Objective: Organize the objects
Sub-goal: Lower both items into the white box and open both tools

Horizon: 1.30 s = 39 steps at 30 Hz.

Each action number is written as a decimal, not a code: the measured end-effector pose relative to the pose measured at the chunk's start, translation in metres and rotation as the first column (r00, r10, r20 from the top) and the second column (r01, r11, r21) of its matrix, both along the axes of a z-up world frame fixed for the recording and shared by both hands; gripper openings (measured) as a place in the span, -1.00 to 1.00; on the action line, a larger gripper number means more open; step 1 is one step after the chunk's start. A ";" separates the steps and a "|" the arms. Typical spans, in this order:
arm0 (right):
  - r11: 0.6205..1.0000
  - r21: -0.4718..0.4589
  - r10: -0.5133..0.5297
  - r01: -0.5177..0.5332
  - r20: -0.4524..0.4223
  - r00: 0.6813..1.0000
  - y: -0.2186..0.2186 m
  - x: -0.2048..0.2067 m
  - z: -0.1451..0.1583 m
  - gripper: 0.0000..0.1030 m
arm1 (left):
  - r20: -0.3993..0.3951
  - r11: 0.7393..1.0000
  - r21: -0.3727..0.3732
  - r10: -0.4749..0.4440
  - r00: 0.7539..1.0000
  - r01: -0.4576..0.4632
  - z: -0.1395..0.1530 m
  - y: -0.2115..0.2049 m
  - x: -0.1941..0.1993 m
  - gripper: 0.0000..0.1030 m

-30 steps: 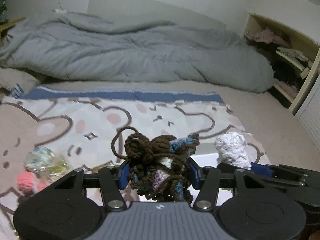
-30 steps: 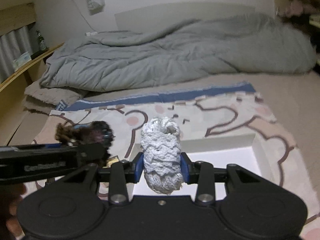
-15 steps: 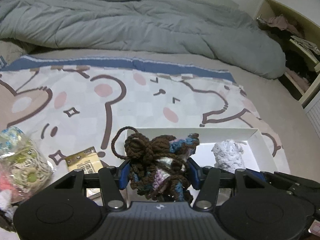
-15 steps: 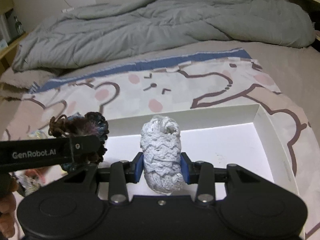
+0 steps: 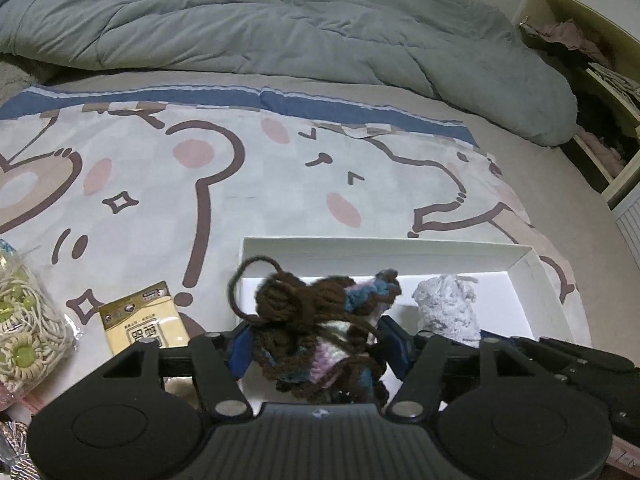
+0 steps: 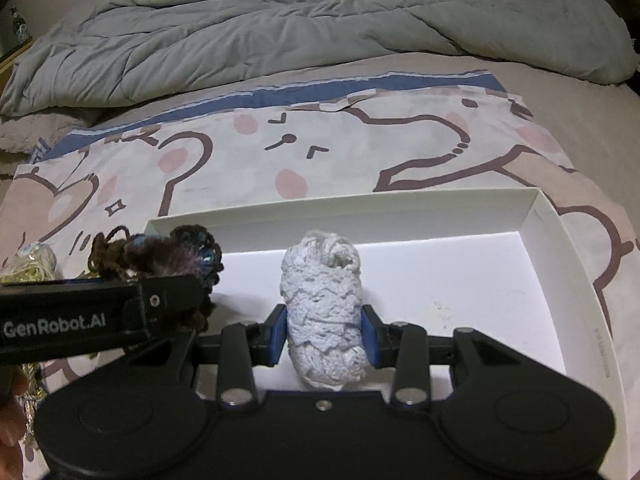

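Note:
A tangle of brown, blue and purple yarn (image 5: 312,320) sits between the blue pads of my left gripper (image 5: 318,344). Its jaws are opening, and the pads stand slightly off the tangle over the left end of a white box (image 5: 380,248). In the right wrist view the same yarn (image 6: 160,256) shows beside the left gripper's finger (image 6: 100,320). My right gripper (image 6: 324,336) is shut on a white lace roll (image 6: 320,300), held upright low over the floor of the box (image 6: 340,208). The roll (image 5: 446,312) also shows from the left.
The box lies on a cartoon-print sheet (image 5: 280,168) on a bed. A yellow packet (image 5: 140,320) and a clear bag of beige cords (image 5: 20,332) lie left of the box. A grey duvet (image 5: 280,20) is heaped behind, shelves (image 5: 600,100) at right.
Both grippers came down and forward over the white box. The left jaws have widened and the yarn tangle has sagged between them. The right grip on the lace roll is unchanged.

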State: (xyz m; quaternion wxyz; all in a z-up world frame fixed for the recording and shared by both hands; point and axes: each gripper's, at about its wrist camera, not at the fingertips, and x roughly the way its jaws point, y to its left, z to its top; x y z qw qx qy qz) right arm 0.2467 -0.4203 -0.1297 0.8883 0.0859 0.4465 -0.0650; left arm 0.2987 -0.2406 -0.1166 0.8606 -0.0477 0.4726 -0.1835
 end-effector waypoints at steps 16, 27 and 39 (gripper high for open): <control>0.999 -0.002 -0.038 0.038 0.049 0.998 -0.001 -0.018 0.024 -0.04 | 0.025 1.000 -0.014 0.010 1.000 -0.010 0.026 0.012 -0.015 0.40; 0.999 0.005 -0.042 0.042 0.113 0.993 0.008 -0.045 0.060 -0.01 | 0.117 1.000 0.007 0.020 0.993 -0.021 0.068 0.037 -0.047 0.42; 0.999 0.010 -0.047 0.046 0.177 0.983 0.029 -0.079 0.101 0.04 | 0.204 0.999 0.034 0.025 0.979 -0.032 0.117 0.077 -0.092 0.42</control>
